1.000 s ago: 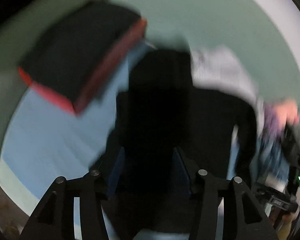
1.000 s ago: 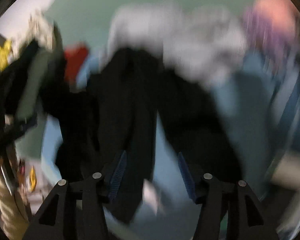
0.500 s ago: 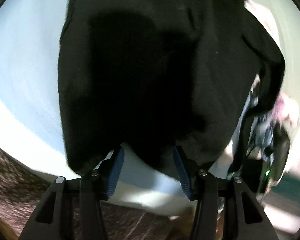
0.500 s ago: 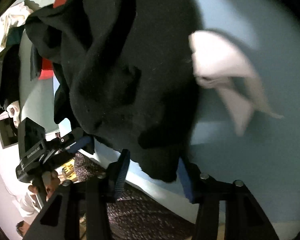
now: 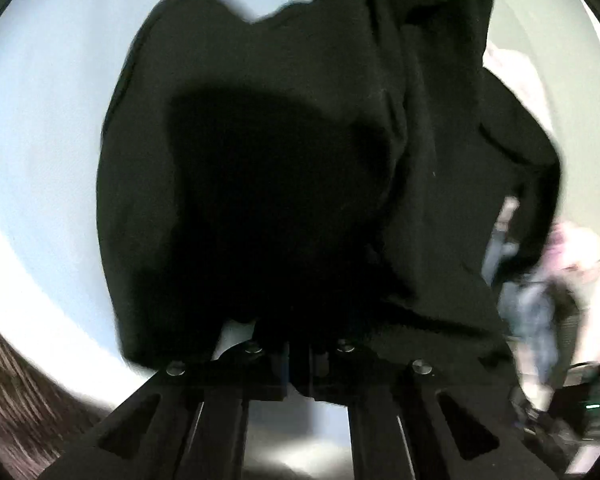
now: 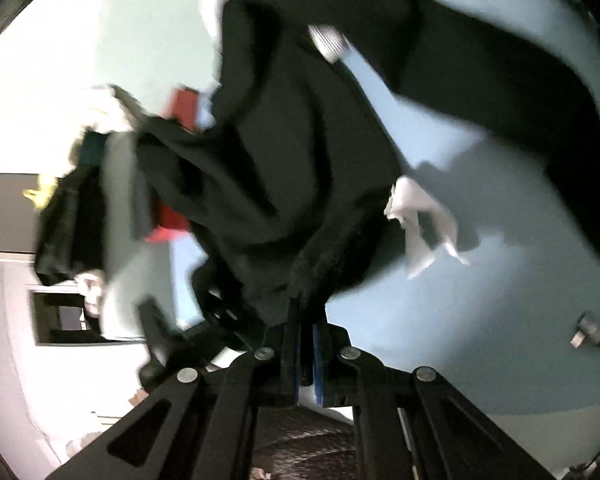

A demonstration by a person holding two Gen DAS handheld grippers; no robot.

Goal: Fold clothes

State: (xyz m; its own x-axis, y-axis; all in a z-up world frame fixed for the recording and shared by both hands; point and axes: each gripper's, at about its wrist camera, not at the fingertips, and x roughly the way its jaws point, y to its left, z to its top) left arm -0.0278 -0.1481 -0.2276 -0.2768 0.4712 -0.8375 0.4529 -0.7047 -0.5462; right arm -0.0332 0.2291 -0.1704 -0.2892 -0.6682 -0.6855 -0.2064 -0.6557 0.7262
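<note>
Both of my grippers have just been closing, and each now pinches an edge of the black garment (image 5: 300,152). Between my left gripper (image 5: 300,364) pads sits its near hem; my right gripper (image 6: 306,344) nips a bunched fold. It drapes over the pale blue sheet (image 6: 480,312), a white tag (image 6: 416,216) showing, with 1 red item (image 6: 182,106) behind.

both tools are matte black. the left gripper (image 5: 299,364) has two flat angular arms with wedge-shaped cutouts, each fixed by round silver screws. the right gripper (image 6: 305,354) is built the same way, and its fingers (image 6: 321,360) carry blue ribbed pads. the left pads look blue too, though shadow hides them.
</note>
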